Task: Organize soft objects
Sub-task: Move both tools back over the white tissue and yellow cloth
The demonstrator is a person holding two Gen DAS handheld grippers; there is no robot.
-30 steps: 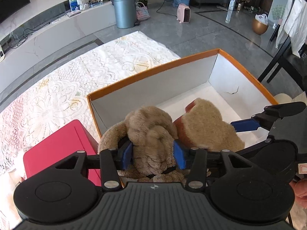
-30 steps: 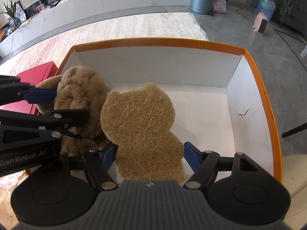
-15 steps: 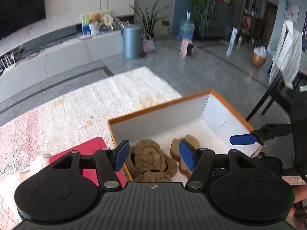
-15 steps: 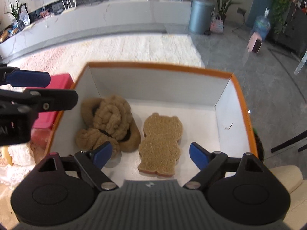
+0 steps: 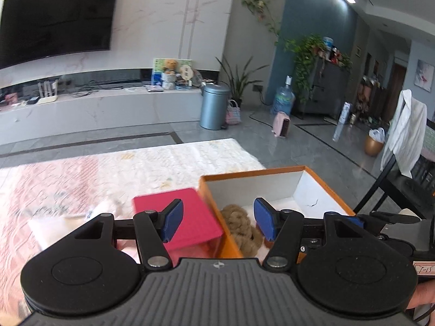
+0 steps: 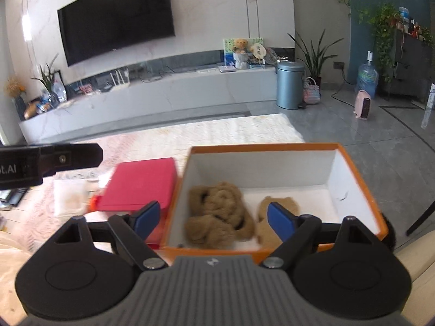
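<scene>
Nearest to us, our left gripper (image 5: pixel 217 222) stands with its blue pads wide apart and nothing between them; our right gripper (image 6: pixel 210 218) is spread just as wide, likewise empty. Both hang above the near edge of the orange box (image 6: pixel 361 179).

Inside that white-lined box we count two soft toys lying on its floor: a curly brown plush (image 6: pixel 217 214) on the left half and a flat tan bear-shaped plush (image 6: pixel 265 225) beside it on the right, partly hidden behind our right pad. In the left view only the curly one (image 5: pixel 240 226) shows, within the box (image 5: pixel 320 187).

Just left of the box sits one red box (image 6: pixel 141 187), touching or nearly touching its wall. Both rest on a pale lace cloth (image 6: pixel 225 133) that covers the surface, with some white crumpled material (image 6: pixel 66 194) further left.

Beyond lies a grey tiled floor (image 6: pixel 380 141). We count one grey-blue bin (image 6: pixel 289 84), one pink heater (image 6: pixel 363 107), one water jug (image 6: pixel 367 78) and one dark television (image 6: pixel 117 16) on the marble wall above a long white console (image 6: pixel 141 97).
</scene>
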